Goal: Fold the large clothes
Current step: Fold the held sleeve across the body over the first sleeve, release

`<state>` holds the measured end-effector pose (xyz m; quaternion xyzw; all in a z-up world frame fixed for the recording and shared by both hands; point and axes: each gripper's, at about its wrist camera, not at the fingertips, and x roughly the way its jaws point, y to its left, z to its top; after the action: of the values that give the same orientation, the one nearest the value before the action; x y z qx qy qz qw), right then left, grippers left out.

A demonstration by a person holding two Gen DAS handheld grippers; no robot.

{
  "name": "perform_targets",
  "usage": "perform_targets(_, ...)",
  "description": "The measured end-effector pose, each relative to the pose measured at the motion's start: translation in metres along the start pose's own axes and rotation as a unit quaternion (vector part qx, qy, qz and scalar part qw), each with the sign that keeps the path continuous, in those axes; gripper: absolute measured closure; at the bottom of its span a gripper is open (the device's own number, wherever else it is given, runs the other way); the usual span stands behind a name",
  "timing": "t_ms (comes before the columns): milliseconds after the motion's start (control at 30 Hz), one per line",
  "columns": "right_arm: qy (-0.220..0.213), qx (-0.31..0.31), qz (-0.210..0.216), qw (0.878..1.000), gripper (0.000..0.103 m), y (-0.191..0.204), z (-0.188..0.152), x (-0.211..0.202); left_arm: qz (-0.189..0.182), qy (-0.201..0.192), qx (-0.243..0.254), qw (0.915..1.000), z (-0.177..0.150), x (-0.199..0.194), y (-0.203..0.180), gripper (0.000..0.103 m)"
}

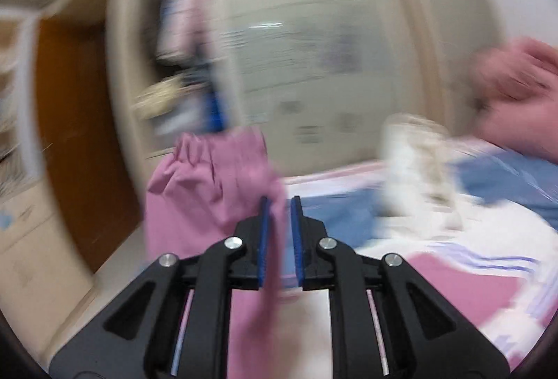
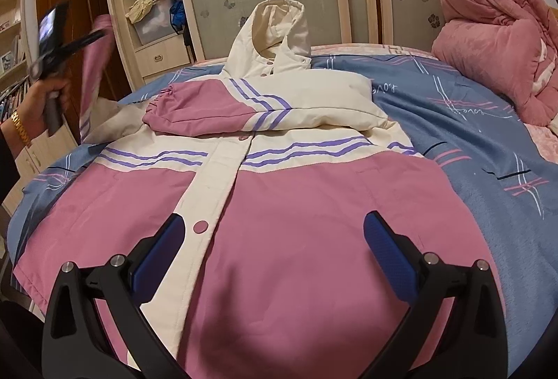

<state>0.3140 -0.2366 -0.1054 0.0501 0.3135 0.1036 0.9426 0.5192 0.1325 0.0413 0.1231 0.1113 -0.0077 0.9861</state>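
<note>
Only rightward: folded sleeve (image 2: 195, 110).

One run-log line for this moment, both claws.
left claw: shut on pink sleeve, lifted | right claw: open above jacket hem | other sleeve: folded across chest | bed

both grippers look the same: left gripper (image 1: 279, 204) and right gripper (image 2: 273, 229) are chunky black plastic with blue textured pads (image 2: 390, 257) and round silver screws (image 1: 233, 242) just behind the pads. her hand (image 2: 48, 93) has a gold watch (image 2: 20, 127) on it
</note>
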Motion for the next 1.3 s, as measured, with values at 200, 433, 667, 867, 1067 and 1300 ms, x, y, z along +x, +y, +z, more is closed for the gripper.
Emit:
perform_targets(200, 0.007, 0.012, 0.004, 1.0, 0.001, -0.006, -0.001, 0.001, -0.096, 0.106, 0.114, 0.9831, -0.044, 0.031, -0.15, 0.027)
perform_targets(433, -0.001, 0.021, 0.012, 1.0, 0.001, -0.013, 0.004, -0.01, -0.119, 0.16, 0.05, 0.9788, -0.097, -0.011, -0.162, 0.002)
perform_targets(667, -0.014, 0.033, 0.012, 0.999, 0.001, -0.021, 0.006, -0.021, -0.093, 0.081, -0.028, 0.9919, -0.069, -0.171, -0.152, 0.002)
perform_targets(867, -0.018, 0.032, 0.003, 0.999, 0.001, -0.024, 0.001, -0.025, -0.08, 0.16, -0.122, 0.9762, -0.108, -0.216, -0.132, 0.002)
perform_targets(1067, -0.034, 0.025, -0.027, 0.999, 0.001, -0.026, -0.01, -0.035, -0.052, 0.195, -0.166, 0.9654, -0.138, -0.197, -0.116, 0.002)
perform_targets(1300, -0.056, 0.028, -0.044, 0.997, 0.001, -0.03, -0.008, -0.04, -0.038, 0.187, -0.153, 0.9697, -0.137, -0.202, -0.113, 0.002)
